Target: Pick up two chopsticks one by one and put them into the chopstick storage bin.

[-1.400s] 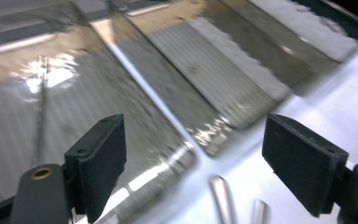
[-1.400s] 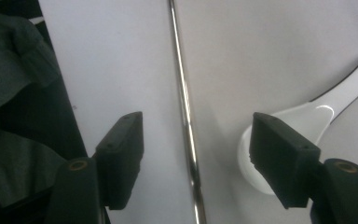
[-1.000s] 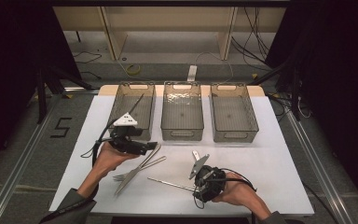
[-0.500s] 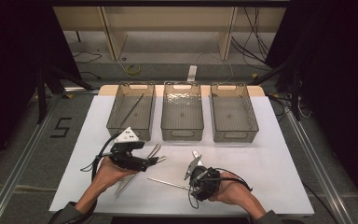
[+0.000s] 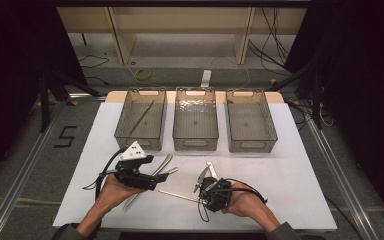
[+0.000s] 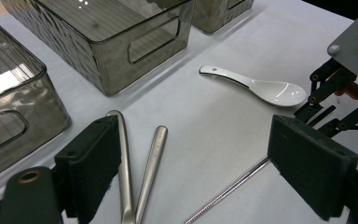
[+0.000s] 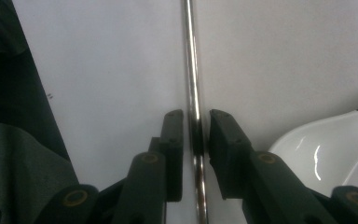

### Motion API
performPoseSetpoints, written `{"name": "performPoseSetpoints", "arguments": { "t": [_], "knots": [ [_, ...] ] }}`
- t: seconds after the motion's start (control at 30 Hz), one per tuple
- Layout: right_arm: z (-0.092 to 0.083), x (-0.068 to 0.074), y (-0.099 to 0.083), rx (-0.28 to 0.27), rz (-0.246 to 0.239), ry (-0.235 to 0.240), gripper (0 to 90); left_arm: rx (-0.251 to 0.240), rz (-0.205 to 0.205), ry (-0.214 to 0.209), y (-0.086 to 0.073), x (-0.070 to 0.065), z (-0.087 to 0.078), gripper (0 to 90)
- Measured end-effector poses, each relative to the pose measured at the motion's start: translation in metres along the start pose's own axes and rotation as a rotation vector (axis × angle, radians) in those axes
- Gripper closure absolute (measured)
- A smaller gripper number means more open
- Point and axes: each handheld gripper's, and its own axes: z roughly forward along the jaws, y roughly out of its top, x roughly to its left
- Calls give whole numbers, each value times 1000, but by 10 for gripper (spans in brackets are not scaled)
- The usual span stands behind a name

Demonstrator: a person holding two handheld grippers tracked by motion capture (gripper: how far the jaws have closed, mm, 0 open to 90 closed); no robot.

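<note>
The right gripper (image 7: 196,140) has just been closing around the thin metal rod (image 7: 192,70) near the table's (image 5: 300,190) front edge — pads not quite clamped. It could roll free. The left gripper (image 6: 205,177) hangs open beside it.
</note>
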Motion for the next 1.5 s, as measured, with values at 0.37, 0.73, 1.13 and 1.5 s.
{"name": "performPoseSetpoints", "arguments": {
  "t": [0.37, 0.73, 1.13, 1.5],
  "knots": [
    [0, -3, 5, 43, -19, 31, 850, 4, 9, 1, -1, -1, 1, 168],
    [-10, -4, 5, 28, -61, 23, 859, 65, 61, -46, -3, -7, 10, 187],
    [-33, 1, 5, 6, -105, -7, 861, 213, 206, -201, -6, -38, 51, 248],
    [-40, 3, 4, -1, -115, -8, 860, 292, 311, -288, -9, -55, 82, 444]
  ]
}}
